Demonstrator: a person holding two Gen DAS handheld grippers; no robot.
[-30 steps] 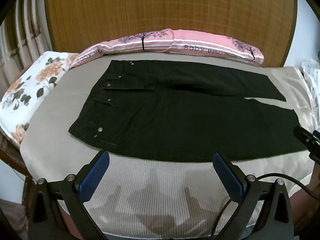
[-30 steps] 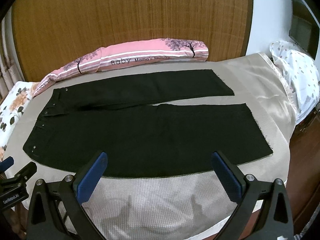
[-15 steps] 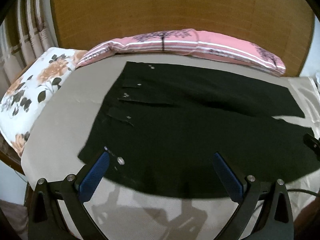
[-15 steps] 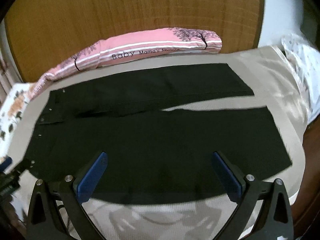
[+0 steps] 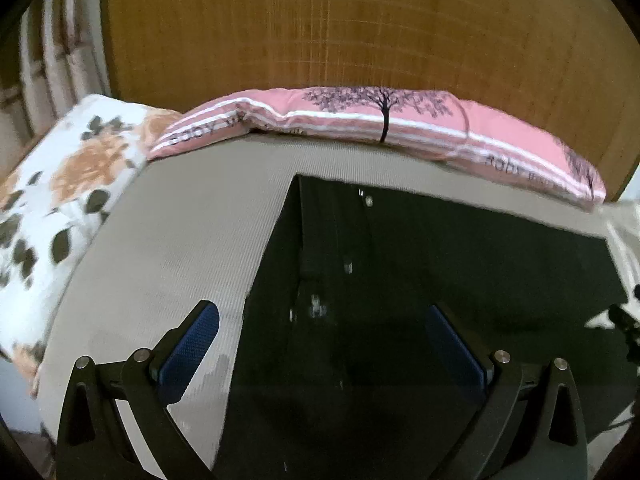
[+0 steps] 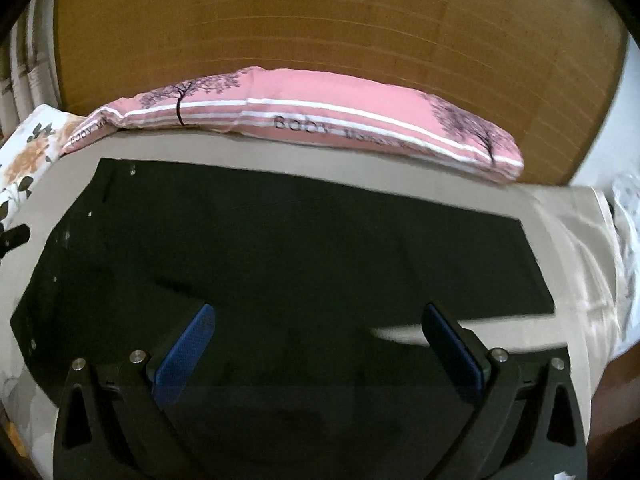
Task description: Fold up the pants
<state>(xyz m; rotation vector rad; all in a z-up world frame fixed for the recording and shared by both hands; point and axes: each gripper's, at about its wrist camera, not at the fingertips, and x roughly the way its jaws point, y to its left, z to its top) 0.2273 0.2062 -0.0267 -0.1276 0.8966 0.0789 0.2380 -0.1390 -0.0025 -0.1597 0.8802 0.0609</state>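
Note:
Black pants [image 5: 420, 280] lie flat on a beige bed cover [image 5: 192, 224], waistband to the left, legs running right. My left gripper [image 5: 322, 332] is open, low over the waistband end, its left blue pad [image 5: 190, 344] over the bed cover and its right pad over the cloth. In the right wrist view the pants [image 6: 300, 248] fill the middle. My right gripper [image 6: 320, 332] is open over the near leg, close to where the legs part at the beige gap [image 6: 400, 334]. Neither gripper holds cloth.
A long pink pillow [image 5: 380, 124] lies along the far edge against a woven wooden headboard [image 5: 360, 28]. A floral pillow [image 5: 60, 184] sits at the left end. White patterned fabric [image 6: 626, 216] hangs at the bed's right side.
Both grippers have moved forward and down toward the pants, from the bed's near edge to over the cloth. The left one has shifted toward the waistband. Both stay open.

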